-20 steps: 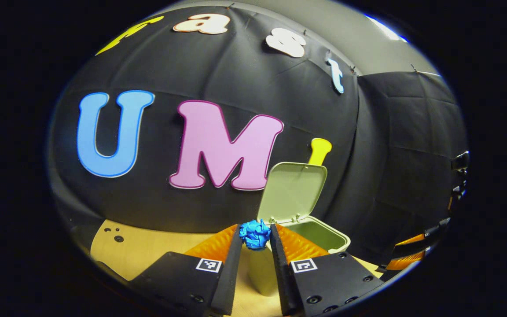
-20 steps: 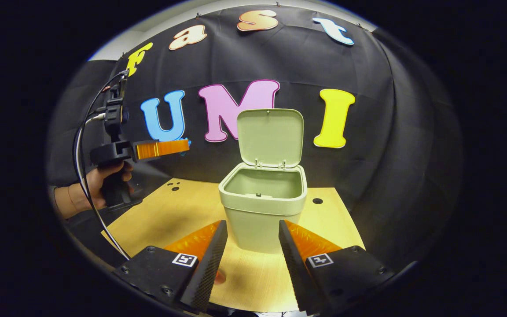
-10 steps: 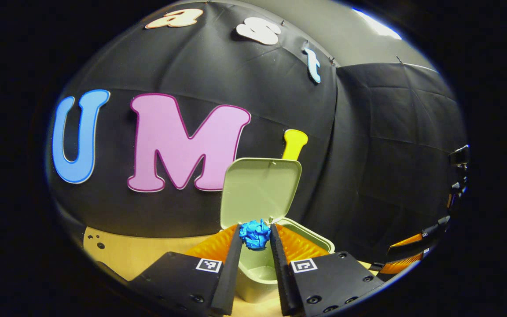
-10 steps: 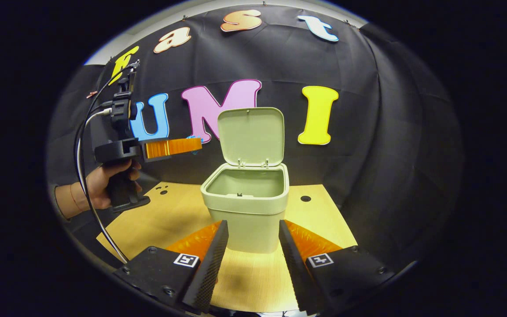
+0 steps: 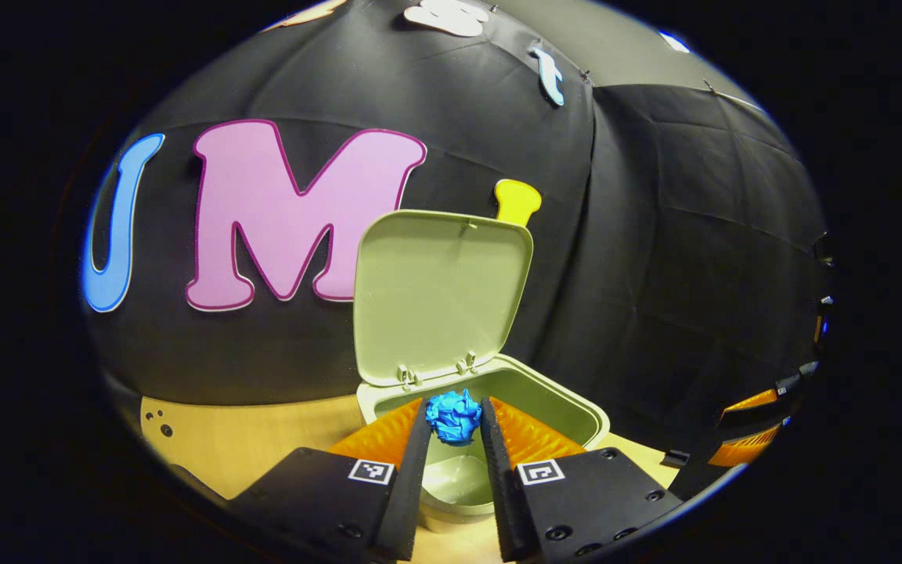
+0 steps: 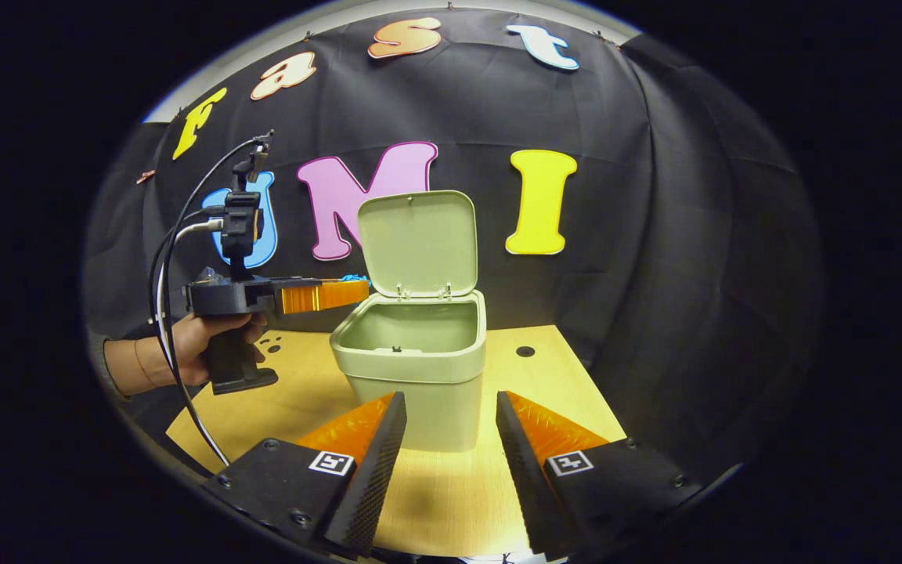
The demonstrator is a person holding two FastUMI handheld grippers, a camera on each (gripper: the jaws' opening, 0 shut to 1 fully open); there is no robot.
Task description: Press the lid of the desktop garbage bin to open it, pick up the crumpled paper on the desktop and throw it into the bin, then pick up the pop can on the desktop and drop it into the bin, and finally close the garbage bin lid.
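Vs. 1 s ago: left tongs have moved in from the bin's 9 o'clock side; tips now over the open mouth, lid upright at 12 o'clock. Crumpled paper is clamped between both fingers, above bin interior. Right tongs are spread wide, holding nothing, w/ bin at 12 o'clock on the surface. Hand grips left unit.
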